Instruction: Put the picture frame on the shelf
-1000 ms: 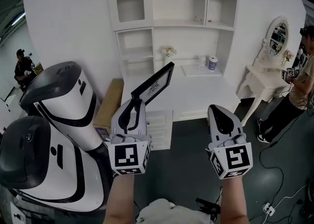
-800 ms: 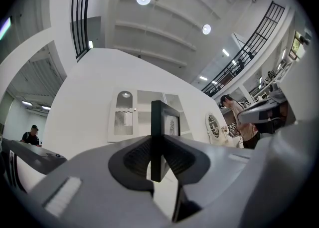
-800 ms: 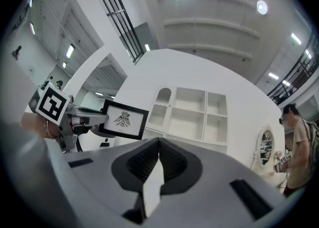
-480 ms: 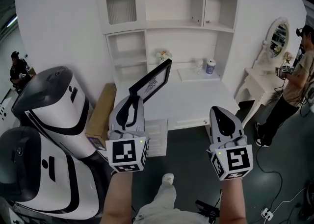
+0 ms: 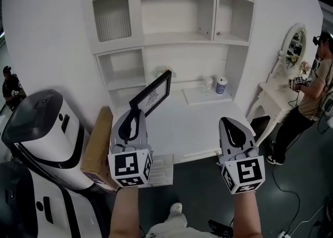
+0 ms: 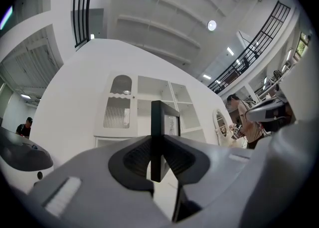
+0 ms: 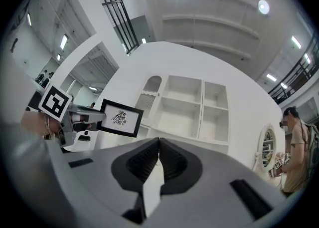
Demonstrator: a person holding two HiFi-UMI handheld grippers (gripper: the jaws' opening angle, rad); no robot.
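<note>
White wall shelving [image 5: 179,38] fills the upper centre; your left gripper [image 5: 133,120] is grasping the black-edged picture frame [image 5: 152,95] at mid-frame, not yet placed. Your right gripper [image 5: 234,130] is clenched, empty.

Left gripper [image 5: 135,121]: jaws clamped on an edge of the picture frame [image 5: 152,95], held out in front.
Right gripper [image 5: 232,127]: jaws pressed together, nothing between them, level with the left.
Forearms [image 5: 125,212]: bare, stretched forward, roughly parallel.
</note>
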